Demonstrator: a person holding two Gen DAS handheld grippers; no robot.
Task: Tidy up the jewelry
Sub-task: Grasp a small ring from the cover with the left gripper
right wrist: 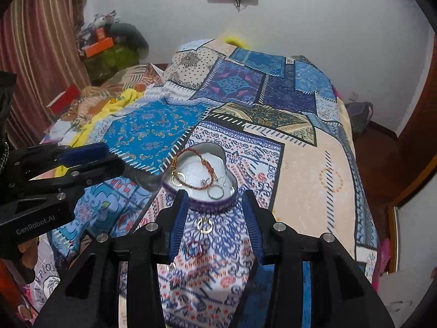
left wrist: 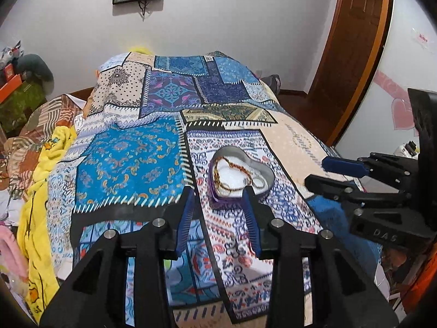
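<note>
While both tools hover over the bed (left wrist: 131, 164), the heart-shaped tin (right wrist: 200, 176) sits on the patchwork bedspread (right wrist: 300, 164) just ahead of them.
Left tool (left wrist: 220, 210): jaws apart, empty. Right tool (right wrist: 215, 216): jaws apart, empty. Tin holds a braided red-gold bracelet (right wrist: 196, 173) and rings. Only the right wrist view shows a gold ring (right wrist: 204, 224) lying loose on the bedspread, between the right tool's fingers. Readable: "GenRobot.AI" on the left tool there; "DAS" on the right tool, left view.
</note>
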